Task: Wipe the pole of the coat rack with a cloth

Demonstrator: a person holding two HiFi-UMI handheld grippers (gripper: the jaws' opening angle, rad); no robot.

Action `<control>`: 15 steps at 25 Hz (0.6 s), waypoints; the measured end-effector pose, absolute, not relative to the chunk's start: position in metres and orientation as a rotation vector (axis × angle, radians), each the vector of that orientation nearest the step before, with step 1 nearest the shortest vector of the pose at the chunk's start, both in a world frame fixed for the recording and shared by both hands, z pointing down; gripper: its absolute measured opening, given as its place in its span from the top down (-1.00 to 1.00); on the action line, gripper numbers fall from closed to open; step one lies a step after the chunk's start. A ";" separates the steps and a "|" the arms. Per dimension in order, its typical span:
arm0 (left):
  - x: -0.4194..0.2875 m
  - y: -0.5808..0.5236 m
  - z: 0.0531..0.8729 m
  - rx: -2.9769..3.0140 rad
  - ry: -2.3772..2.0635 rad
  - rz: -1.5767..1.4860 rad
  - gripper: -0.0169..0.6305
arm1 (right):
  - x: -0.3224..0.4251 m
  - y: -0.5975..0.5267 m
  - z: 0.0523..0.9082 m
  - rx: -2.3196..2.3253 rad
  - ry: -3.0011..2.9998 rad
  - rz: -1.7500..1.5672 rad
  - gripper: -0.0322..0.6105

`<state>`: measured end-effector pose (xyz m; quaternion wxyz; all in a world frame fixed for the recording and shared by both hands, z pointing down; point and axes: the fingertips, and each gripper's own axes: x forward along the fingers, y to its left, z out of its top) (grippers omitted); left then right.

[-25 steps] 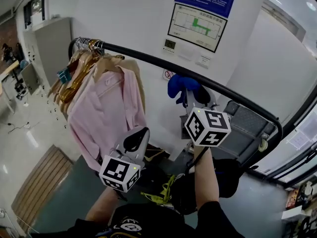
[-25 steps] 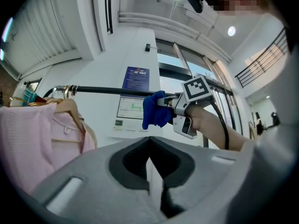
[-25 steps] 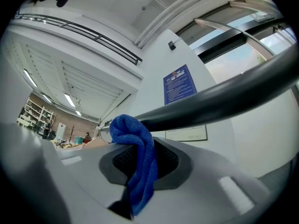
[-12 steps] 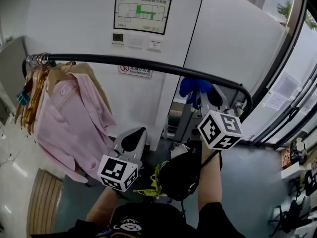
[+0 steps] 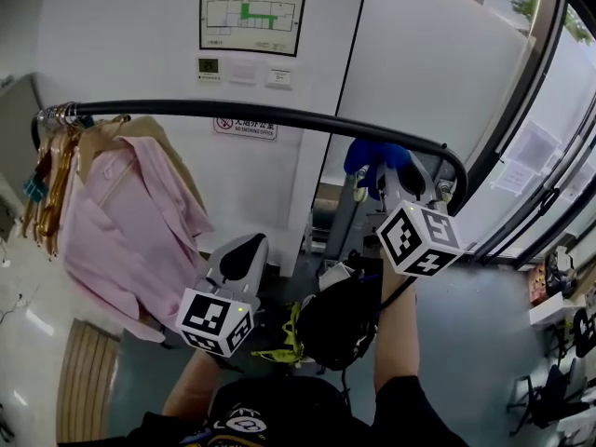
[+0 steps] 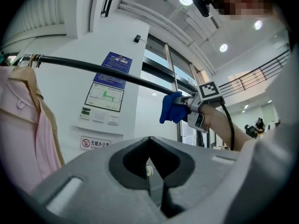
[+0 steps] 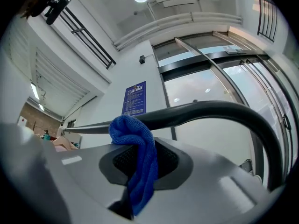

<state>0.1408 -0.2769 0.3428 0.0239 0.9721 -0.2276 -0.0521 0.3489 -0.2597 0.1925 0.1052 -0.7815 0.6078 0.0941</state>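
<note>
The coat rack's black pole runs level across the head view and bends down at its right end. My right gripper is raised to it, shut on a blue cloth that presses against the pole near the bend. In the right gripper view the cloth hangs from the jaws with the pole just beyond. My left gripper hangs lower and left, shut with nothing in it. From the left gripper view I see the cloth on the pole.
A pink shirt and several hangers crowd the pole's left end. A white wall with posted notices stands behind. Glass doors are at the right. A black bag lies on the floor below.
The head view has swung right, with the pole now level. My right gripper and the cloth have moved along the pole to its right bend. The left gripper has stayed low.
</note>
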 end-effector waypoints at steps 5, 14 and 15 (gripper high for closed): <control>0.101 -0.291 0.338 2.973 -0.878 -0.179 0.93 | 0.299 -0.302 0.193 -2.179 1.941 0.257 0.70; -0.003 -0.310 0.336 2.845 -1.269 -0.203 0.93 | 0.181 -0.384 0.199 -1.911 2.200 0.194 0.70; -0.015 -0.311 0.335 2.829 -1.307 -0.207 0.93 | 0.169 -0.393 0.199 -1.885 2.222 0.182 0.70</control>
